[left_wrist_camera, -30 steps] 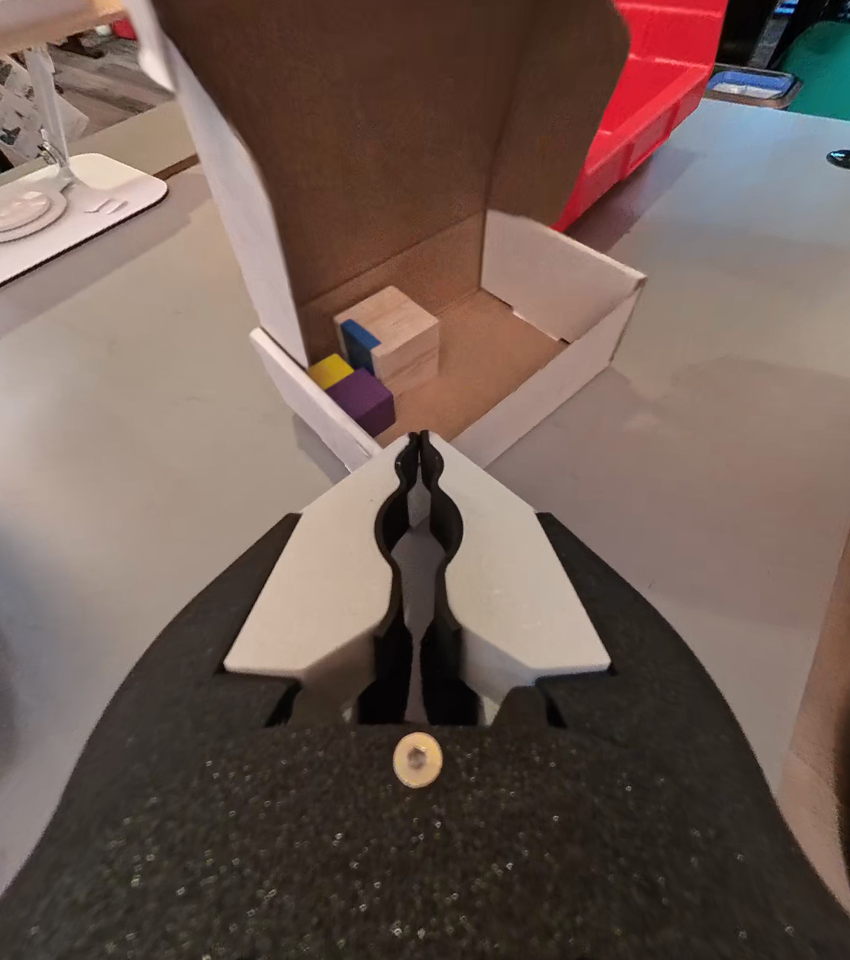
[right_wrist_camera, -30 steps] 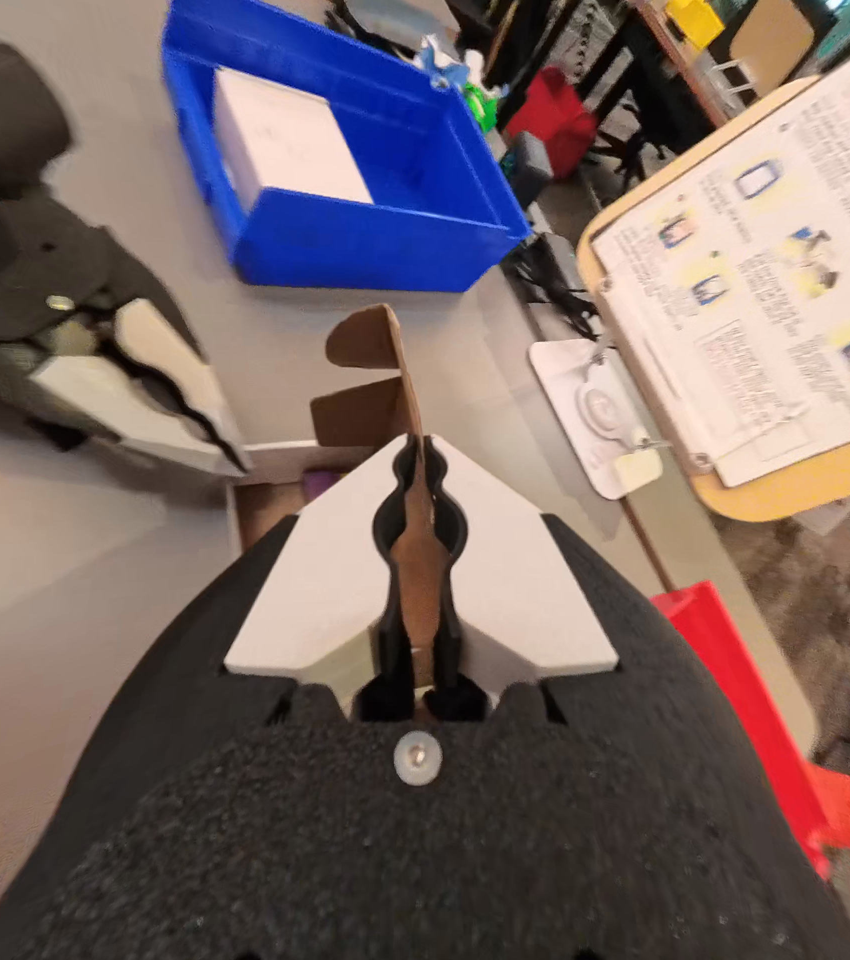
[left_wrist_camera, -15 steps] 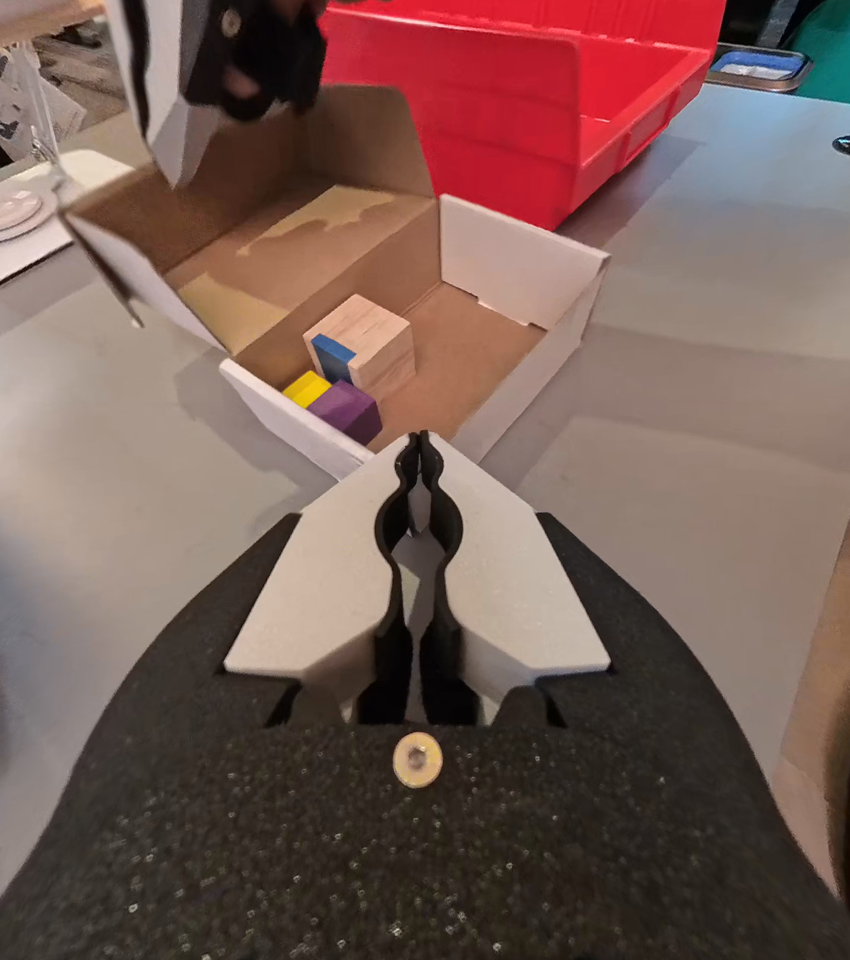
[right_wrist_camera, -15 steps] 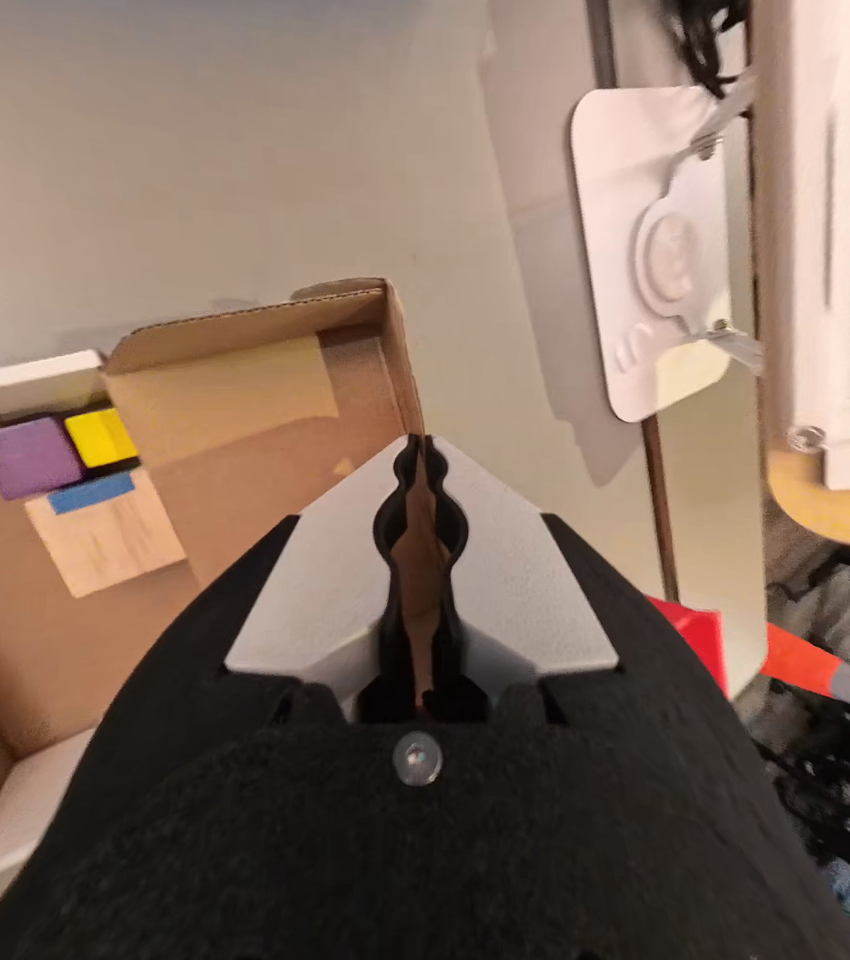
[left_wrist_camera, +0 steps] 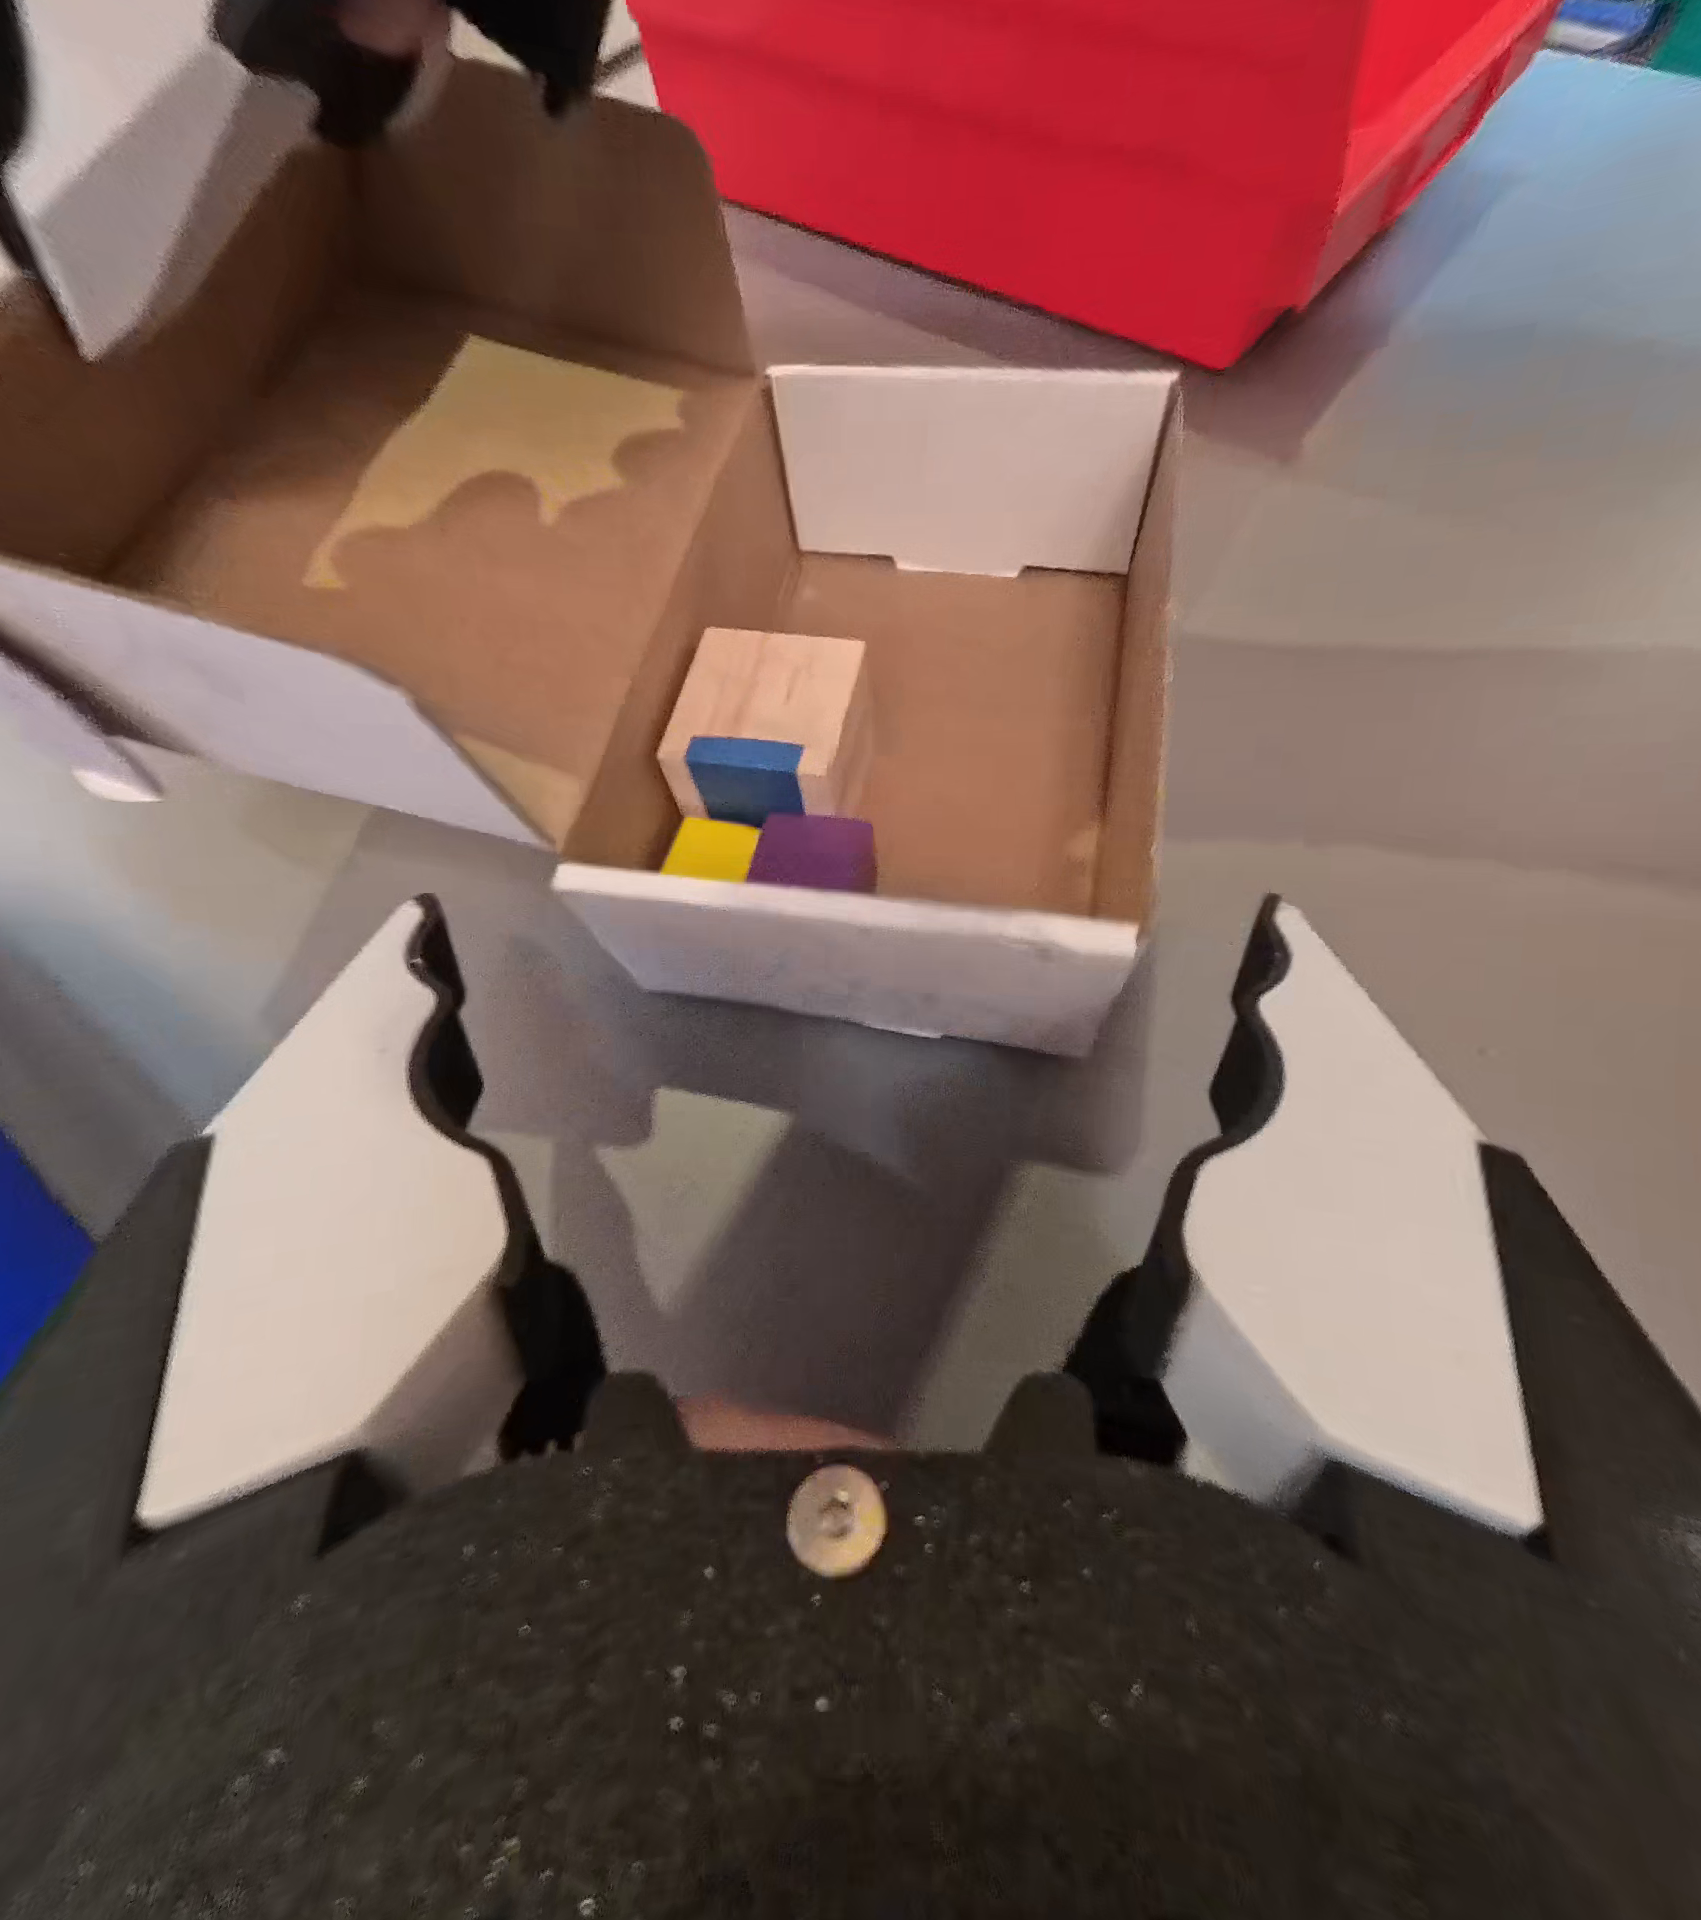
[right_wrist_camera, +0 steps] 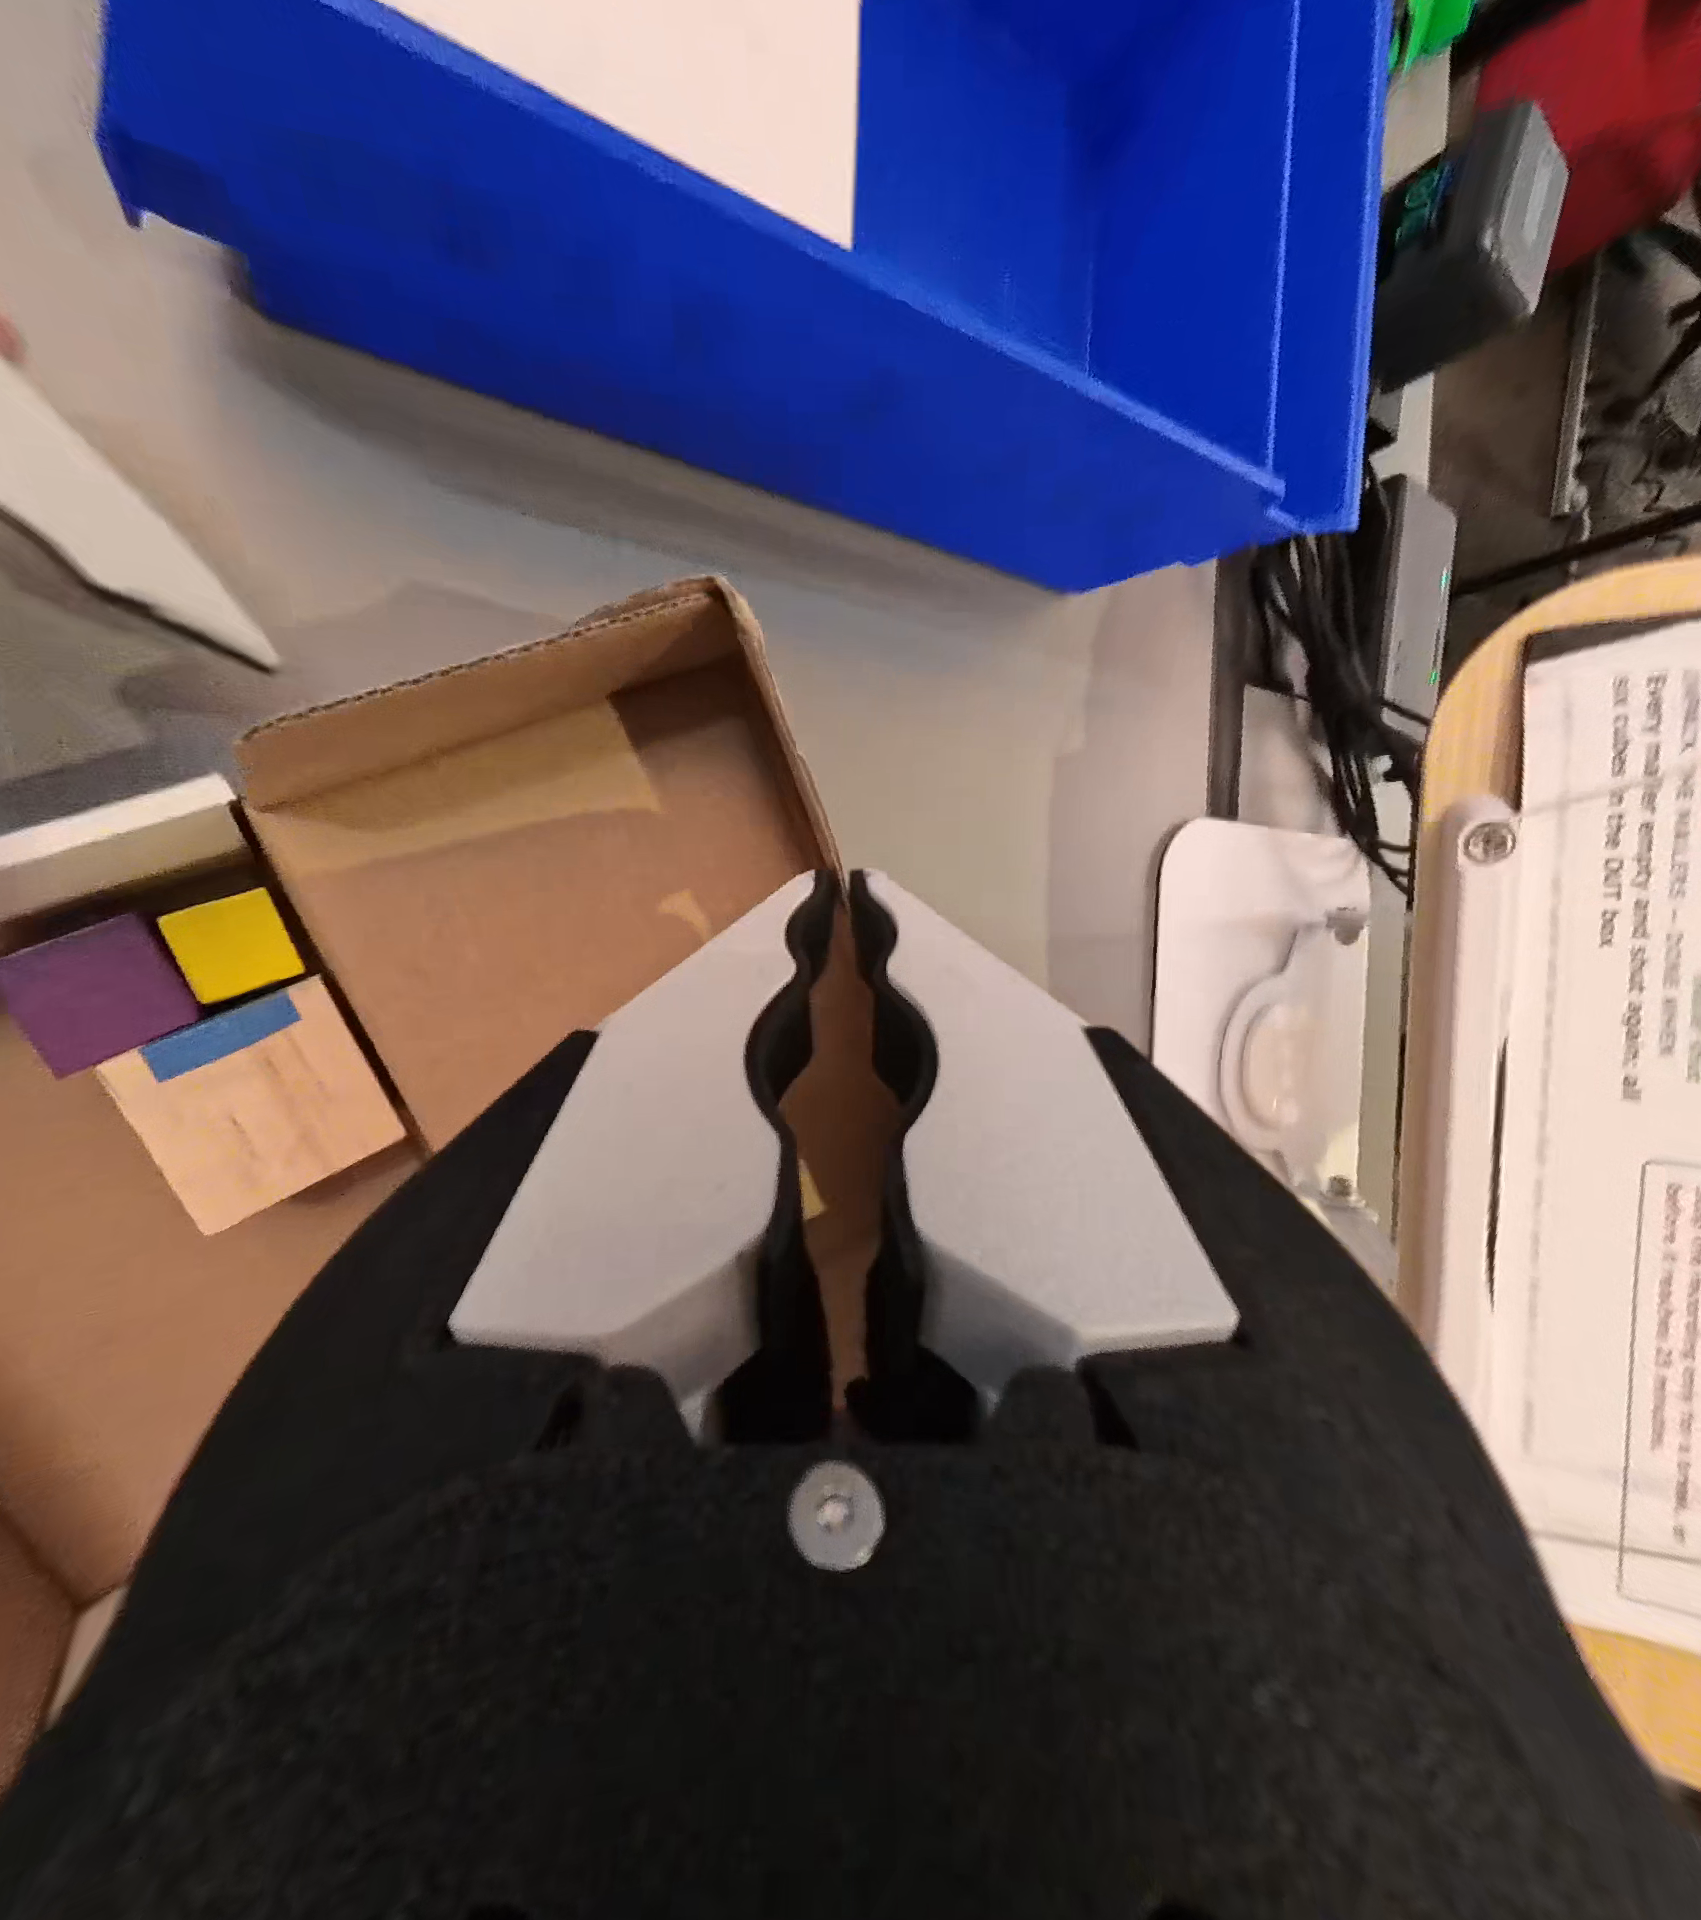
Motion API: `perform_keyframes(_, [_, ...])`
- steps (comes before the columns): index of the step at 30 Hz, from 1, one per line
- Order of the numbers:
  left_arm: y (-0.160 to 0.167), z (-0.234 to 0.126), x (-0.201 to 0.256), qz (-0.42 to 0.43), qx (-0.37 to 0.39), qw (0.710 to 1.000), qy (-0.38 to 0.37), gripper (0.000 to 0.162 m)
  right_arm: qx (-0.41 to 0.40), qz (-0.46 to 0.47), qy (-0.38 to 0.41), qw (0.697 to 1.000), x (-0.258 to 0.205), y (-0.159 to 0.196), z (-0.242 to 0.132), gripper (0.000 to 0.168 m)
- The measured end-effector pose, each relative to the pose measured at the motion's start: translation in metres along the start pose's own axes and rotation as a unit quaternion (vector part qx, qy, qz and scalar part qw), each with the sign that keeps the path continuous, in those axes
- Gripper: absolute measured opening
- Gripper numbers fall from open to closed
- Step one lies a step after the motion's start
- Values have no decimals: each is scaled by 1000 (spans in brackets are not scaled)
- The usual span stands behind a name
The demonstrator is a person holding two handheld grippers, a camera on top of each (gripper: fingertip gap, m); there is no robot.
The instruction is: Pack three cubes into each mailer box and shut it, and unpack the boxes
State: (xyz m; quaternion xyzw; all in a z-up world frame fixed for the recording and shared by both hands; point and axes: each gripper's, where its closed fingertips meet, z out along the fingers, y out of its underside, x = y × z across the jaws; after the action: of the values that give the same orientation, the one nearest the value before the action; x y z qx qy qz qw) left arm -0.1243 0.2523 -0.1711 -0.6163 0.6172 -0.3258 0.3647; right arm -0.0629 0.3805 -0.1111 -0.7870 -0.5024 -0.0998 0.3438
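A white mailer box (left_wrist_camera: 856,966) with a brown inside stands open on the grey table, its lid (left_wrist_camera: 472,540) laid back to the left. In its near left corner sit a large wooden cube (left_wrist_camera: 773,696), a blue block (left_wrist_camera: 742,779), a yellow cube (left_wrist_camera: 706,847) and a purple cube (left_wrist_camera: 815,852). My left gripper (left_wrist_camera: 846,914) is open and empty, just short of the box's front wall. My right gripper (right_wrist_camera: 846,883) is shut on the lid's side flap (right_wrist_camera: 784,769). It also shows blurred in the left wrist view (left_wrist_camera: 389,62). The cubes show in the right wrist view (right_wrist_camera: 87,987).
A red bin (left_wrist_camera: 1085,135) stands behind the box. A blue bin (right_wrist_camera: 825,312) holding a white box (right_wrist_camera: 669,83) stands beyond the lid. A wooden board with printed sheets (right_wrist_camera: 1656,1039) and a white stand base (right_wrist_camera: 1261,987) lie at the table's edge.
The right gripper has swung the lid from upright down and back, so it lies open. My left gripper has gone from shut to open and now looks down into the box.
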Motion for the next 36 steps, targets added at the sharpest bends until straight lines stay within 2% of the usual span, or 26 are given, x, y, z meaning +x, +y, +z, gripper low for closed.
perform_keyframes(3, [1,12,4,-20,-7,999,32,146,-7,-8,1,1000,0,-1,4,2])
perform_keyframes(5, [5,22,3,-19,-23,999,27,152,1,0,-3,1000,-2,-4,4,2])
perform_keyframes(7, [12,29,0,-3,-40,999,17,137,24,6,1,1000,0,-8,1,2])
perform_keyframes(12, [16,40,-1,10,-62,998,-2,137,90,77,11,993,9,-17,-12,5])
perform_keyframes(15, [14,44,-4,-4,-63,998,-17,137,123,193,31,973,22,-23,-43,32])
perform_keyframes(18, [14,45,-4,-13,-63,998,-24,136,136,327,59,933,23,-15,-96,59])
perform_keyframes(19, [14,45,-5,-18,-63,998,-23,136,130,368,63,919,16,-6,-110,68])
perform_keyframes(21, [14,45,-5,-25,-62,998,-22,136,90,430,59,896,-8,19,-121,74])
perform_keyframes(23, [14,45,-5,-23,-62,997,-25,136,41,462,43,885,-36,43,-111,76])
perform_keyframes(26, [13,46,-5,-25,-63,997,-32,136,-60,476,12,877,-70,73,-78,79])
perform_keyframes(28, [13,46,-5,-29,-64,997,-33,136,-47,488,-21,871,-85,63,-52,72])
perform_keyframes(31, [13,46,-5,-28,-64,997,-36,136,-63,487,-38,870,-96,53,-22,72])
perform_keyframes(34, [13,46,-5,-26,-64,997,-37,136,-46,494,-39,867,-90,37,-7,71])
perform_keyframes(36, [13,46,-5,-25,-64,997,-38,136,-69,491,-41,867,-93,37,2,71])
